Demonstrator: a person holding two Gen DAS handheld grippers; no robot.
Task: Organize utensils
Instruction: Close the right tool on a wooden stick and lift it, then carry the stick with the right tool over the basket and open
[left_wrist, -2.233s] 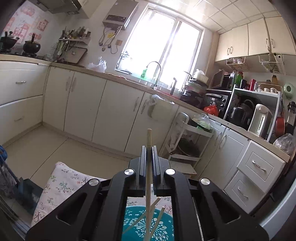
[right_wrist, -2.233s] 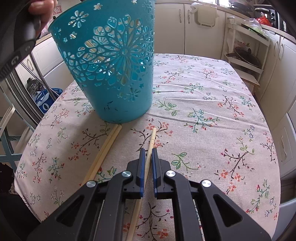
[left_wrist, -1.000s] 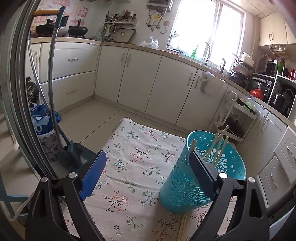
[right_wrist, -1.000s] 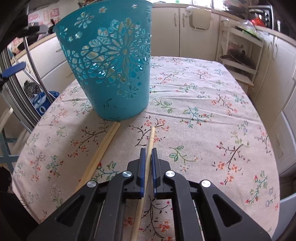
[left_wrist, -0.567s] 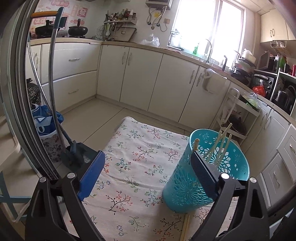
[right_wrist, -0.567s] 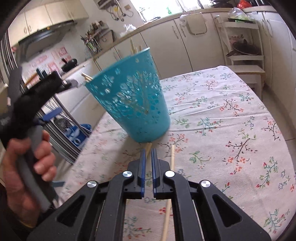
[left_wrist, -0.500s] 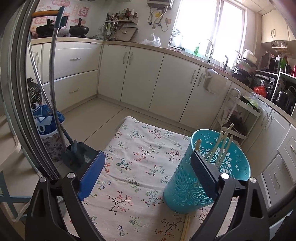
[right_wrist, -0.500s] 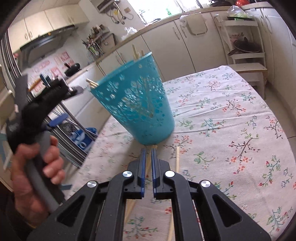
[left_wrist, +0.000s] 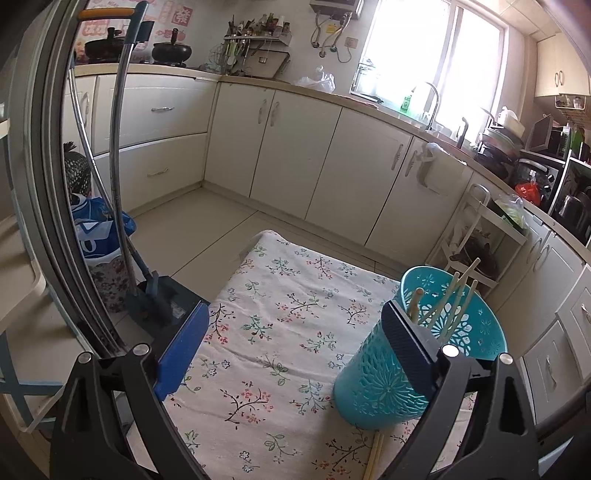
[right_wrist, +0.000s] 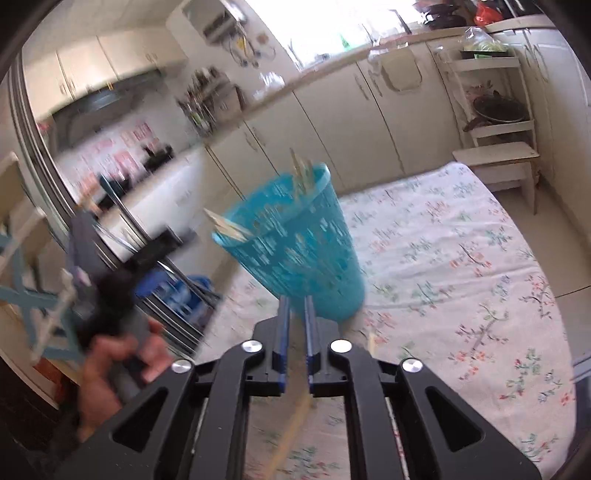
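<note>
I judge the loose chopsticks (right_wrist: 295, 417) on the desk (right_wrist: 480, 280) light, stiff and slick; I'd pinch mid-shaft. A second ago my right tongs (right_wrist: 296, 314) sat low and shut; now they're raised, opening, empty. Left tongs (left_wrist: 295, 332) gape wide, empty, beside the teal basket (left_wrist: 399, 373).

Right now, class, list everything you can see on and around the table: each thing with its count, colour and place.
Holder: one, teal, cut-out pattern, on the tablecloth's right side.
Chopsticks in holder: several, pale wood, tips above the rim; exact count unclear.
Loose chopsticks: at least two, pale wood, flat on the cloth by the holder's base.
Tablecloth: one, white floral, covering the table.
Dustpan: one, dark blue, on the floor left of the table.
Left gripper: black, jaws wide, empty.
Right gripper: black, jaws opening, nothing between.
</note>
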